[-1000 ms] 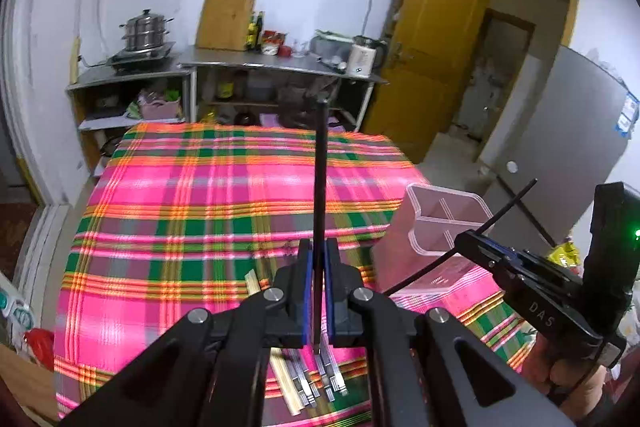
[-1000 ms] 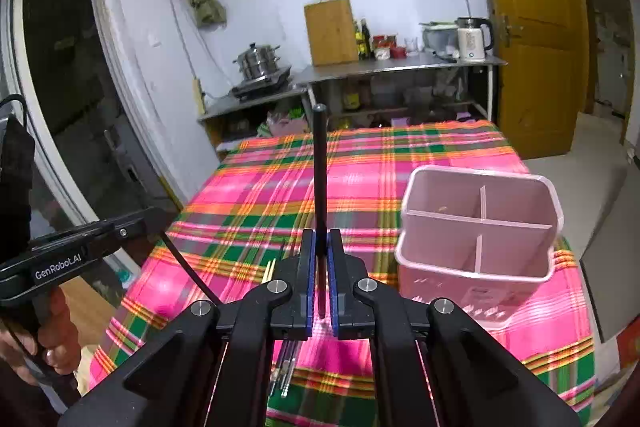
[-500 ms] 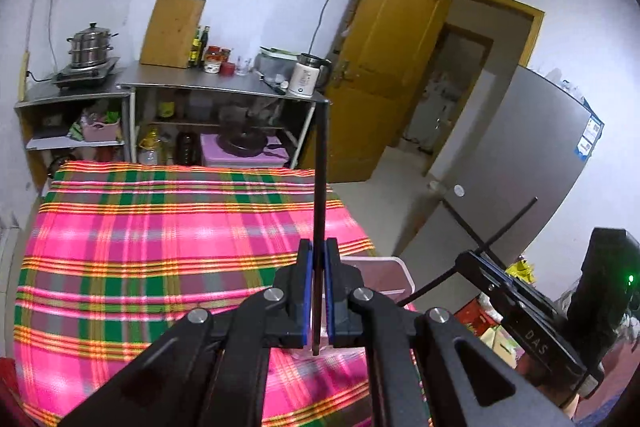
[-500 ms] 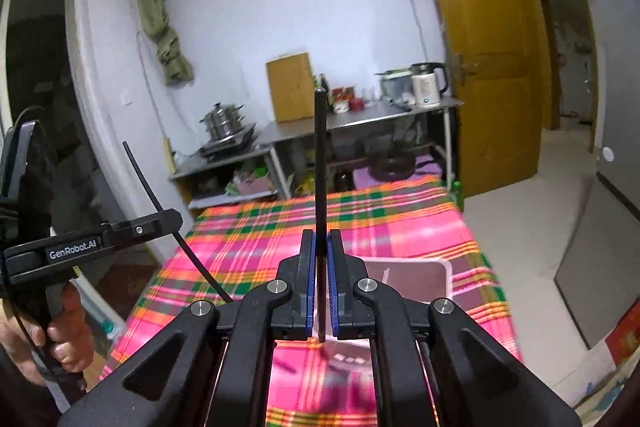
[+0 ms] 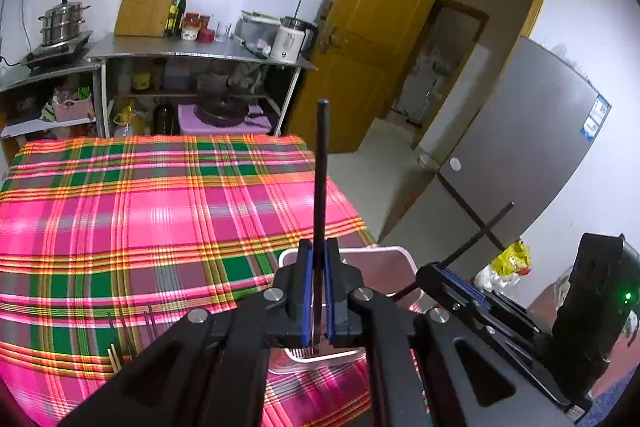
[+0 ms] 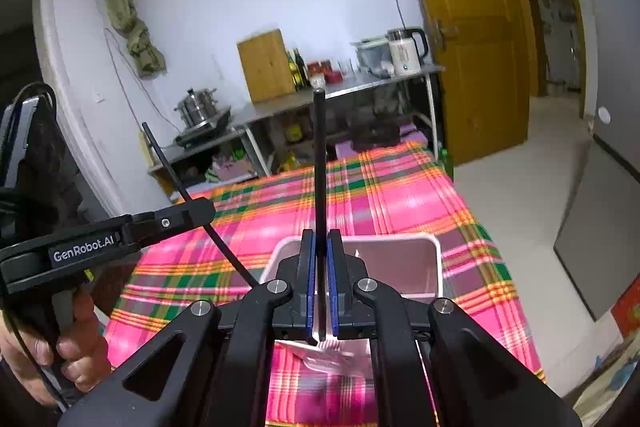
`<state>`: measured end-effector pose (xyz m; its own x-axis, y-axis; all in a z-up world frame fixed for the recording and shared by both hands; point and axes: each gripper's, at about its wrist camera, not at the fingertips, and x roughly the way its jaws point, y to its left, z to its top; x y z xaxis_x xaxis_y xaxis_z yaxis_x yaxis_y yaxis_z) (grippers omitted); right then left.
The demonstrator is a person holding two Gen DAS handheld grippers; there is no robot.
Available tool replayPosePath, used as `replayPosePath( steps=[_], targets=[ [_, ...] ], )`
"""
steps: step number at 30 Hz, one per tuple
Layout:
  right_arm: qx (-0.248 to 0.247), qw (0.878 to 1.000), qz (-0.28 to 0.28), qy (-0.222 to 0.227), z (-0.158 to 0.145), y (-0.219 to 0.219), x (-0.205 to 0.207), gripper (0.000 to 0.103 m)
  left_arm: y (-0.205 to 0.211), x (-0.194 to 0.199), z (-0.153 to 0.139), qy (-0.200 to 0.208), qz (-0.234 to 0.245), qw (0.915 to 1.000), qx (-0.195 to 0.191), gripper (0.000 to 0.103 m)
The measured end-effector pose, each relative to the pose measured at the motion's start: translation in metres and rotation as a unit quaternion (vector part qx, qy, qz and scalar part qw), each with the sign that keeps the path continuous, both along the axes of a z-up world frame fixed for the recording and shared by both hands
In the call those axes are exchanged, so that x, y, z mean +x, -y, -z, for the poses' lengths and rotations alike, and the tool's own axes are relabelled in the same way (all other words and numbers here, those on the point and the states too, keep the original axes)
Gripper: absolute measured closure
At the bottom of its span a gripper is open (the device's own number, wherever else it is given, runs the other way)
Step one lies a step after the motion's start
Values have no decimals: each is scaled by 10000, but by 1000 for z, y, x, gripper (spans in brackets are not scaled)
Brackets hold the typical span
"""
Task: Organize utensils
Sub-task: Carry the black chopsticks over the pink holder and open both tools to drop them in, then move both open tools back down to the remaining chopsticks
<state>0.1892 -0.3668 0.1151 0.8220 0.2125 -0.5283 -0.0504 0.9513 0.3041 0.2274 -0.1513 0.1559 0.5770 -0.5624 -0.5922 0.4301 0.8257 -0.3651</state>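
My left gripper (image 5: pixel 319 251) is shut on a thin black chopstick (image 5: pixel 321 167) that stands upright between its blue pads. Just below and behind it sits the pink utensil holder (image 5: pixel 394 251), mostly hidden by the fingers. My right gripper (image 6: pixel 319 239) is shut on a second black chopstick (image 6: pixel 319 155), also upright, directly over the same pink utensil holder (image 6: pixel 437 259). In the right wrist view the left gripper (image 6: pixel 200 209) shows at the left with its chopstick (image 6: pixel 180 179) slanting. In the left wrist view the right gripper (image 5: pixel 434 273) shows at the right with its chopstick (image 5: pixel 482 229).
A pink and green plaid cloth (image 5: pixel 140 211) covers the table. Several more utensils (image 5: pixel 124 333) lie on it near the front left. A steel counter (image 5: pixel 192 51) with pots and a kettle stands behind. A hand (image 6: pixel 74 341) grips the left gripper's handle.
Both grippers have carried their chopsticks across the table to the pink holder, which now lies right under both. The loose utensils have slid to the left wrist view's lower left.
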Motion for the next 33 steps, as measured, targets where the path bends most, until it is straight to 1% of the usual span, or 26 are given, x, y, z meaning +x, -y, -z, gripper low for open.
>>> replayPosePath(
  steps=[4,5,7,8,9,11,12,14,16,19,24,28,33],
  targets=[
    [10,9998,-4,-177,16,3,4,97,3,2,13,-83,5,10000,54,96],
    [9,9998,2,-214,18,4,5,97,3,2,15,-96,-6,9999,57,93],
    [30,9996,0,-268,21,5,6,97,2,1,16,-100,-36,9999,29,83],
    [31,9996,8,-270,21,5,5,95,1,1,16,-84,-50,10000,11,74],
    [19,9997,31,-249,19,5,4,93,-2,0,15,-55,-71,10000,-15,68],
    [3,9998,56,-180,16,6,0,86,-7,-4,13,18,-94,9999,-82,61],
    [4,9999,58,-147,14,6,-2,85,-10,-7,10,60,-122,9999,-100,59],
    [-35,9999,109,-75,10,7,-9,79,-16,-10,5,142,-183,9996,-133,57],
    [-83,9998,191,6,6,8,-16,77,-24,-16,1,203,-246,9993,-173,56],
    [-52,9996,273,95,0,10,-29,77,-38,-30,-2,328,-355,9987,-189,55],
    [-99,9993,223,265,-1,4,-53,77,-60,-58,1,514,-548,9972,-46,55],
    [-156,9994,21,304,4,-10,-68,77,-80,-78,15,573,-730,9956,88,55],
    [-127,9993,-281,210,18,-32,-77,77,-105,-96,42,425,-1038,9935,217,55]
  ],
)
